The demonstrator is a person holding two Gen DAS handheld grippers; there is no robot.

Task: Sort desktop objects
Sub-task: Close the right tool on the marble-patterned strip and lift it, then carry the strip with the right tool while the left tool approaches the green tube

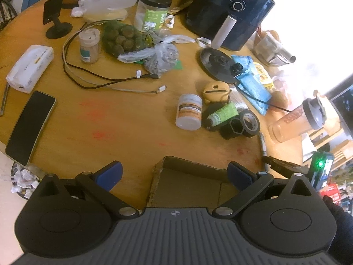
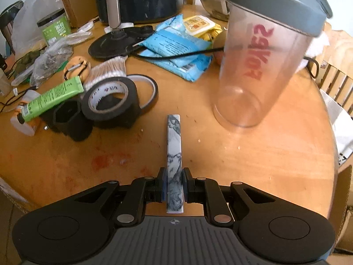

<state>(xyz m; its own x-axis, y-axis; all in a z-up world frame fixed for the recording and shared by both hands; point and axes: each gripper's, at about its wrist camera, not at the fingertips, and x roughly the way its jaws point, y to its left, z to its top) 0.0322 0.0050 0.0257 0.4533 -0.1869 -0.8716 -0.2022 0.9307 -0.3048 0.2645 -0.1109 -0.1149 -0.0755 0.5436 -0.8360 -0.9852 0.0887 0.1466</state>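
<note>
1. While its blue pads (image 2: pixel 163 184) press in from both sides, the right gripper (image 2: pixel 173 184) clenches a marbled strip (image 2: pixel 174 154), which points straight ahead just above the counter (image 2: pixel 253 165).
2. Released and spread wide, the left gripper (image 1: pixel 174 173) hangs over a cardboard box (image 1: pixel 187 183) at the counter's near edge, grasping nothing.
3. Beyond the strip's tip, a black tape roll (image 2: pixel 110 100) leans on a black hexagonal holder (image 2: pixel 68 114), with a green tube (image 2: pixel 50 99) lying across that holder.
4. Right of the strip, a clear shaker (image 2: pixel 260 70) with a grey lid stands upright.
5. From the left wrist view, a white pill bottle (image 1: pixel 189 112) lies on its side beside the tube, and a phone (image 1: pixel 29 128) rests face up at the left edge.
6. Farther back lie blue packets (image 2: pixel 174 48), cables (image 1: pixel 88 75), and bagged items (image 1: pixel 152 55).
7. At the far rim stands a black air fryer (image 1: pixel 229 11).
</note>
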